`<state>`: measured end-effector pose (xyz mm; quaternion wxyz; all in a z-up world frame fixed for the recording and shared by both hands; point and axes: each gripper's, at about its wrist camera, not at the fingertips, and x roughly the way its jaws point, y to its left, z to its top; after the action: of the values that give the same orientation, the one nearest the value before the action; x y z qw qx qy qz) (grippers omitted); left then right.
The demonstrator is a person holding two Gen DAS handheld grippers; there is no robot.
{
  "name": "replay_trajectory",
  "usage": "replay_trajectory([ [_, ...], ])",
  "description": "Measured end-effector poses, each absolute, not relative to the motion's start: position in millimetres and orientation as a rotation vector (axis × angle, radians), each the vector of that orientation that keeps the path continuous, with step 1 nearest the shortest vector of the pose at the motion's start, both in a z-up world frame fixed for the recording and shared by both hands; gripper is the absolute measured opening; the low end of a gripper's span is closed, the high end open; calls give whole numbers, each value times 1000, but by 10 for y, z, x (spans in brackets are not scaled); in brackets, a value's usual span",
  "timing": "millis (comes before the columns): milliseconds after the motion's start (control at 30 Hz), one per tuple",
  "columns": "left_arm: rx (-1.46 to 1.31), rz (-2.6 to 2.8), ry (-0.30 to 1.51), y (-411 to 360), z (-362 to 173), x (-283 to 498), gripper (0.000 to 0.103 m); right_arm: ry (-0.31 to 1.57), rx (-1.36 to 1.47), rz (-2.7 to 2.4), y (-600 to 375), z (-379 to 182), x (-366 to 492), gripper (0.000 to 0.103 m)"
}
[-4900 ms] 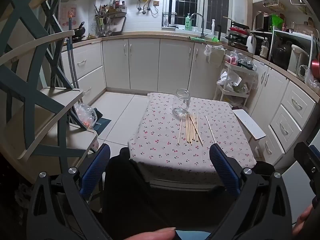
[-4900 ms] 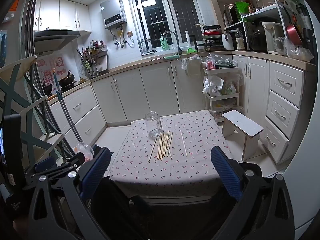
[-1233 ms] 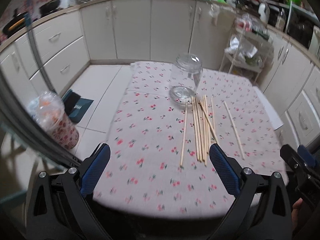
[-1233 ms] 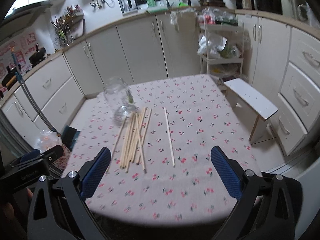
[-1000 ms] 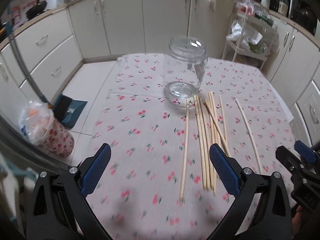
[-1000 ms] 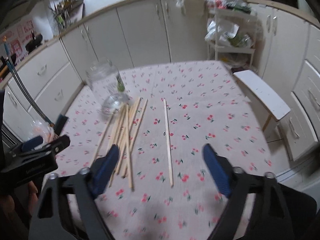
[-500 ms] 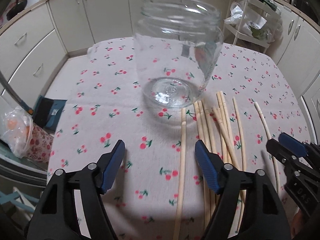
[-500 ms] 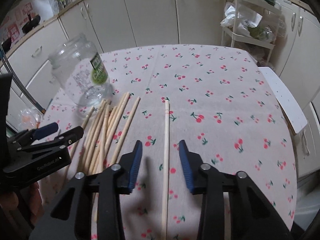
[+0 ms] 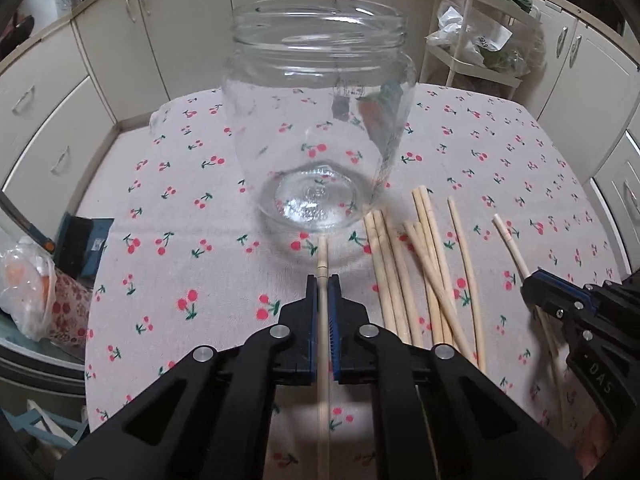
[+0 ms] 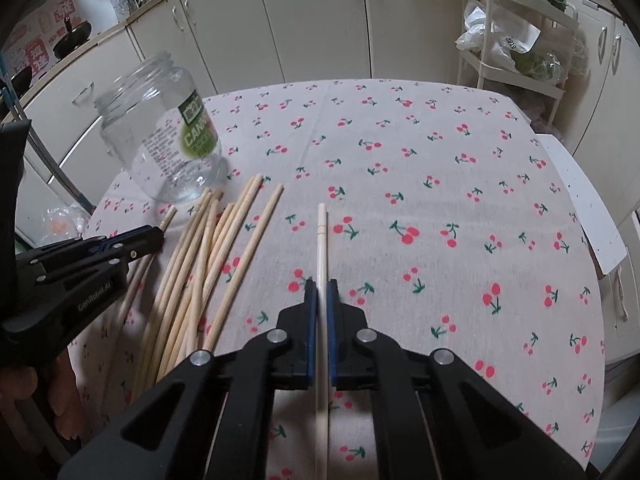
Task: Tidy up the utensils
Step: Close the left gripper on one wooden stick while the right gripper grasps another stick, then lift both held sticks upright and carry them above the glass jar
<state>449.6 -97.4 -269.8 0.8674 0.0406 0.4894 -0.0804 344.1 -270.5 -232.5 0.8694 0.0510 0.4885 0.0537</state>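
- Leftmost chopstick [image 9: 322,264]: flat on the cloth, long axis near-to-far, far tip just short of the jar [image 9: 320,120].
- Left gripper [image 9: 322,280]: pads clamped on it.
- Right gripper [image 10: 320,284]: pinched on the lone chopstick [image 10: 321,236], which points at the table's far edge.
- Bundle [image 10: 208,248] lies between them, untouched.
- Jar empty; judged barely started.
- Table [image 10: 460,152]: jar nearer its left edge.

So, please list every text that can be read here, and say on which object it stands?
"CANN", cut off: green label on the glass jar.
"GenRobot.AI": left gripper.
"DAS": right gripper.
Fine print on the jar, the wall posters and a bag tag on the cart: too small to read.
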Motion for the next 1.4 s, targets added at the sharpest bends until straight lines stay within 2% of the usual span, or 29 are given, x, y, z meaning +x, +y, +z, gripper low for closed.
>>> replay_trajectory([
  [67,80,-169,1029,-955,-2684,4496,5,1017,98,98,-2702,-2318,3472,10],
  [133,79,-162,1029,-933,-2687,4497,6,1005,103,87,-2710,-2308,3505,36],
  [200,75,-157,1031,-924,-2689,4535,6,999,94,88,-2696,-2297,3544,36],
  [267,80,-155,1032,-929,-2704,4566,6,1004,71,96,-2661,-2318,3592,34],
  [333,86,-151,1026,-939,-2718,4578,6,995,29,86,-2624,-2348,3610,18],
  [400,106,-150,1016,-960,-2715,4567,5,983,-3,85,-2599,-2356,3602,7],
  [433,107,-153,1013,-958,-2715,4562,5,984,10,91,-2610,-2354,3596,6],
  [567,72,-179,1012,-933,-2632,4505,5,968,100,123,-2690,-2267,3525,6],
  [733,-26,-226,957,-704,-2289,4346,5,842,283,202,-2772,-1928,3357,6],
  [1133,-206,-280,611,-317,-1128,4290,5,535,407,262,-2598,-1135,3395,6],
  [1400,-323,-287,419,-316,-690,4593,5,361,457,293,-2477,-761,3763,6],
])
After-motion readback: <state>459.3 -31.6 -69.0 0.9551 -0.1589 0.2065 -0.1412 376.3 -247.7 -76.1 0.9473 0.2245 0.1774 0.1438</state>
